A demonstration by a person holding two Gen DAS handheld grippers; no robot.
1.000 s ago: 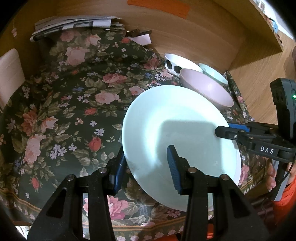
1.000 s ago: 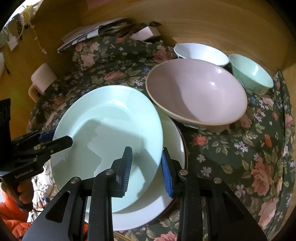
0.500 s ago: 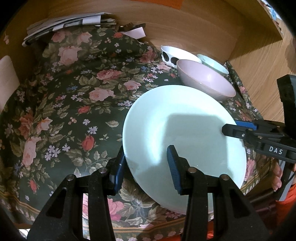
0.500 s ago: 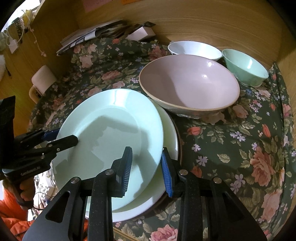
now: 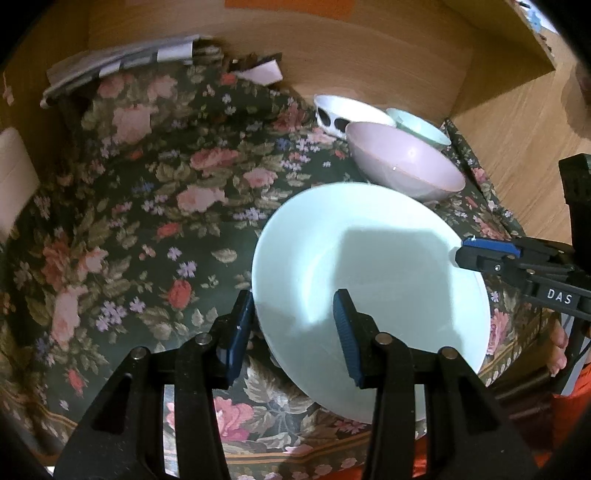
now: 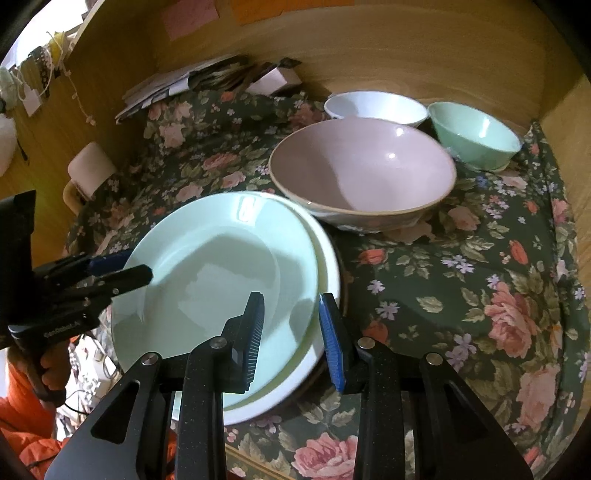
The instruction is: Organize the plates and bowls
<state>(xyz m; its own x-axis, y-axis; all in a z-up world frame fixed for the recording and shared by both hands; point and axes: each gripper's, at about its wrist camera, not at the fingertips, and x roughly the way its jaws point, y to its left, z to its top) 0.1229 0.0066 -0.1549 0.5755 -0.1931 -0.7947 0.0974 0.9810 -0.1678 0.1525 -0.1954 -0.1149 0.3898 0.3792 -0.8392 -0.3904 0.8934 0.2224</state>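
A lived-in home: a table draped in a floral tablecloth (image 6: 498, 280) stood in a wood-panelled nook, with stacked papers (image 6: 184, 83), sticky notes (image 6: 188, 16) and a mug (image 6: 90, 173).

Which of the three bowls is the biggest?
The pink bowl, nearest the plates; the white bowl and green bowl behind it are clearly smaller.

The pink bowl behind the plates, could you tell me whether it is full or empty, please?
Empty. The right wrist view looks into the pink bowl and shows only its bare, glossy inside with a light glint; nothing lies in it.
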